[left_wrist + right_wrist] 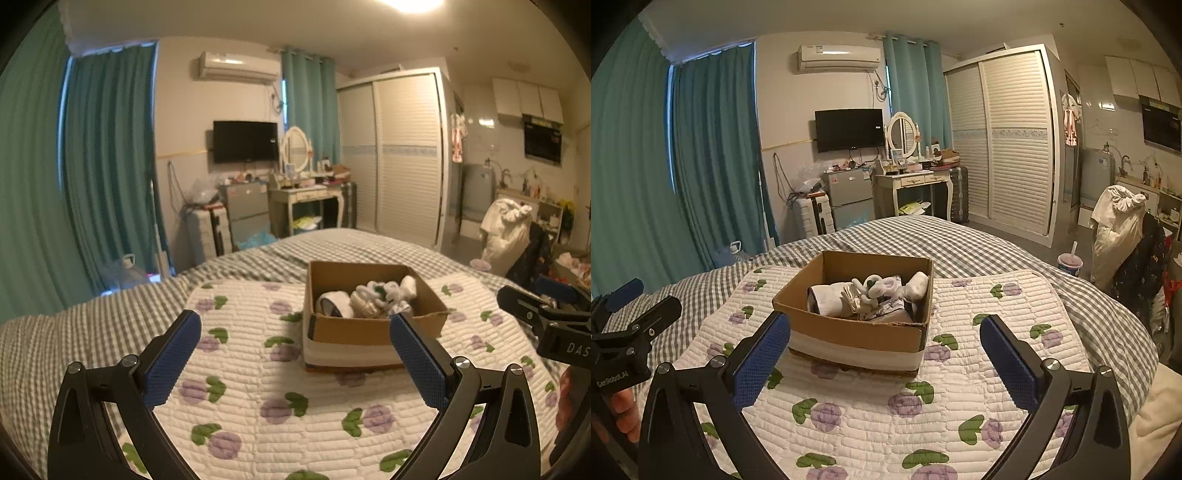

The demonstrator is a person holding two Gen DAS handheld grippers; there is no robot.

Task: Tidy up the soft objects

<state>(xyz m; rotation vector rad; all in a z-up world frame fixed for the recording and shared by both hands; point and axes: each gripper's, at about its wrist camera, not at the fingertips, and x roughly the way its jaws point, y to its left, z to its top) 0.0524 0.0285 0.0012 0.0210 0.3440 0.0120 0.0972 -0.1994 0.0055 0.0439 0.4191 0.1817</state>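
- Bedroom setting in the left wrist view: teal curtains [107, 166], a wall television [245, 141] and a louvred wardrobe [406, 155] stand far beyond the bed [92, 321], whose checked cover carries a white quilted mat [258, 369] printed with purple flowers.
- Left gripper [295, 358] hangs over the mat with its blue pads spread wide and nothing between them.
- Ahead of it and a little to its right sits the cardboard box [354, 330], open at the top, touching the mat; its near right corner lies just behind the right pad.
- Inside the box lie the soft objects [369, 299]: a rolled white piece and a knot of white and green items, too blurred to name singly.
- Right wrist view: the right gripper [886, 354] likewise has its pads wide apart and empty, with the box [857, 332] straight ahead, its near left corner beside the left pad.
- No soft items show on the mat outside the box, so I judge the gathering largely done, or a sorting step about to start.
- A next move would likely call for reaching forward and down over the box rim, closing gently on a single piece, since the tangled items could lift together.
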